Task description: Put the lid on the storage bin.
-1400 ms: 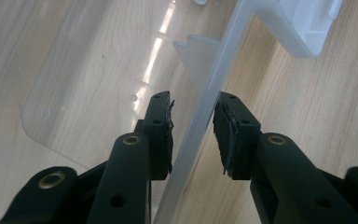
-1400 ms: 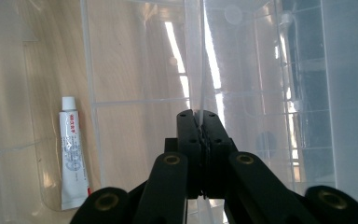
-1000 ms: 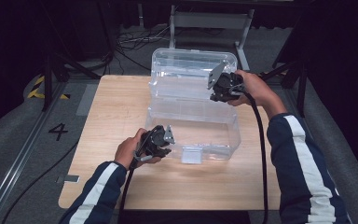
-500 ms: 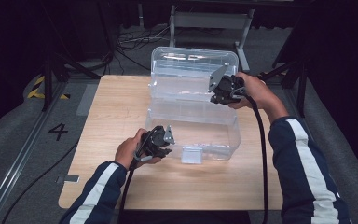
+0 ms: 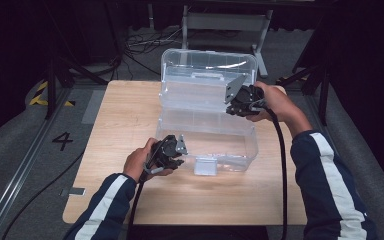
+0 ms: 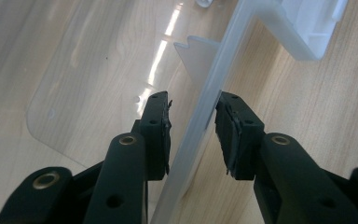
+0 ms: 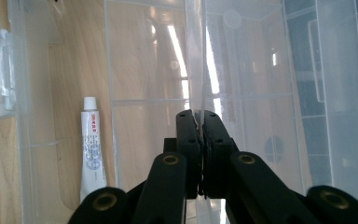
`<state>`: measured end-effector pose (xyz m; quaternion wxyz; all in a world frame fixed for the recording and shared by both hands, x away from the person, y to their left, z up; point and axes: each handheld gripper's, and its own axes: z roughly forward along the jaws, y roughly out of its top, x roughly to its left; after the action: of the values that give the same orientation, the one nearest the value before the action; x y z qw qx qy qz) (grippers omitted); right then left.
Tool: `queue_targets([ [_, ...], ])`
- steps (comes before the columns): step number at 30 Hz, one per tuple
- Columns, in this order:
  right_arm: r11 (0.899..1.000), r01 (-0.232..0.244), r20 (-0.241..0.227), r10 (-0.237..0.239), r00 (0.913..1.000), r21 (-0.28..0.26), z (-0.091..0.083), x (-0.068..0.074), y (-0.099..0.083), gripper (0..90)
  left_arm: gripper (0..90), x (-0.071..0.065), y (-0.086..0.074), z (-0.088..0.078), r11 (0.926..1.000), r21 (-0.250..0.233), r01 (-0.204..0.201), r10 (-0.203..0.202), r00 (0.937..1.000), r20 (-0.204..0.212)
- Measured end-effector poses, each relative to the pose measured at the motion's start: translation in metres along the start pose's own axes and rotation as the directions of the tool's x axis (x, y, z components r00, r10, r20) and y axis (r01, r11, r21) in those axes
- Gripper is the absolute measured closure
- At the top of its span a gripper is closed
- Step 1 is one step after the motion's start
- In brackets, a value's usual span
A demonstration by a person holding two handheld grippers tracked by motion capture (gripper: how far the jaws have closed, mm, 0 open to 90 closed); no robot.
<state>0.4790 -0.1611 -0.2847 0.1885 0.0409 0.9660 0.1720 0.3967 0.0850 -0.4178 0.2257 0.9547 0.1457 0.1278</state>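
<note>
Nothing is shifting since the earlier frame; the right gripper [image 5: 232, 102], upper right, is clenching the clear box [image 5: 207, 145] wall; the left gripper [image 6: 193, 126], centre, is straddling its front rim, jaws parted.

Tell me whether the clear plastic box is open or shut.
Open. The clear box's lid stands raised behind the base, and the right gripper is clamped on a clear inner panel.

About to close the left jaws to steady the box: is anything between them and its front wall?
Nothing visible does. The front wall of the clear box already runs between the open jaws of the left gripper, with no other thing in the gap on either side of it.
</note>
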Motion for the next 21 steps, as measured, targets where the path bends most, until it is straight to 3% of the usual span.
queue_targets([
  [14, 0.999, -0.018, 0.005, 0.019, 0.9998, -0.051, -0.002, 0.008, -0.009, 86.0, 63.7, -0.003, -0.001, 0.0, 0.9999, -0.013, -0.001, 0.001, 0.9996, -0.026],
  [19, 0.992, -0.044, 0.02, 0.046, 0.9987, -0.119, -0.001, 0.011, -0.017, 85.9, 63.7, -0.003, -0.001, 0.0, 0.9999, -0.014, -0.002, 0.002, 0.9996, -0.027],
  [21, 0.984, -0.07, 0.012, 0.072, 0.9973, -0.167, 0.0, 0.012, -0.022, 85.7, 63.4, -0.003, -0.002, 0.001, 0.9998, -0.02, -0.004, 0.004, 0.9997, -0.026],
])
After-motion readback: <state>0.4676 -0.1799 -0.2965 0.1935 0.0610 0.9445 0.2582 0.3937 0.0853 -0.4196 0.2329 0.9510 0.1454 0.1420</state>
